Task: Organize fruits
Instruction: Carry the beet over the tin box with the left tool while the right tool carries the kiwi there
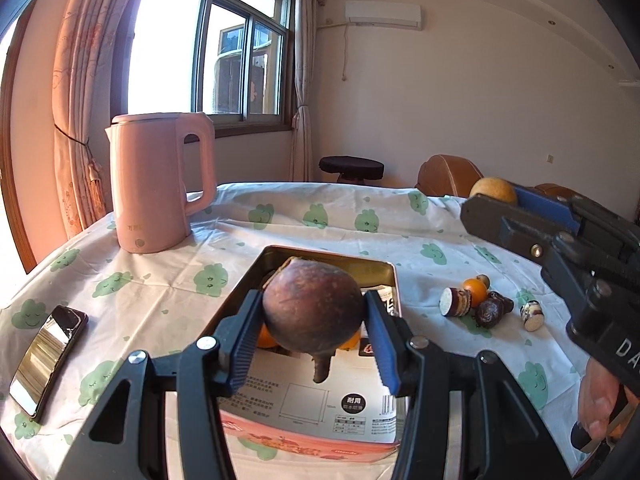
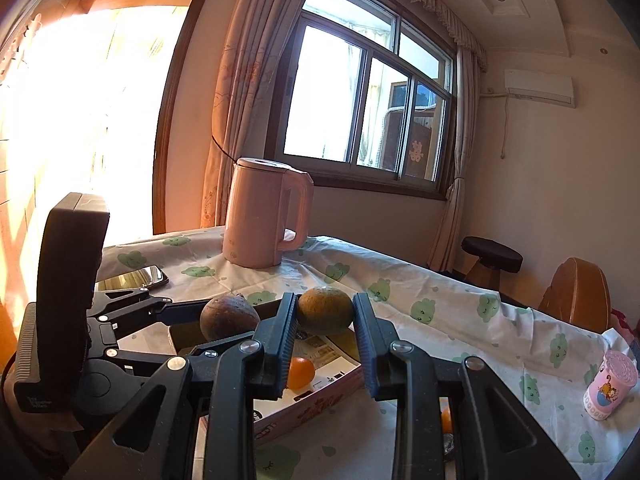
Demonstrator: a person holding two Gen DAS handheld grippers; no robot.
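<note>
The tin box [image 1: 390, 276] lies open on the bench [image 1: 160, 296], directly below the left hand-held gripper [image 1: 314, 336] pinching a brown fruit [image 1: 314, 310]; the right hand-held gripper [image 2: 325, 344], just right, pinches a greenish orange [image 2: 325, 307].

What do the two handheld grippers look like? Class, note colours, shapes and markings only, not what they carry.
Both are black and angular. The left gripper has triangular cut-out arms, silver pivot bolts and ribbed blue pads on its fingers. The right gripper matches: black linkage, silver bolts, ribbed dark-blue pads. From the left wrist view, its body bears white letters, partly cut off. No sleeve or cable is clearly visible.
</note>
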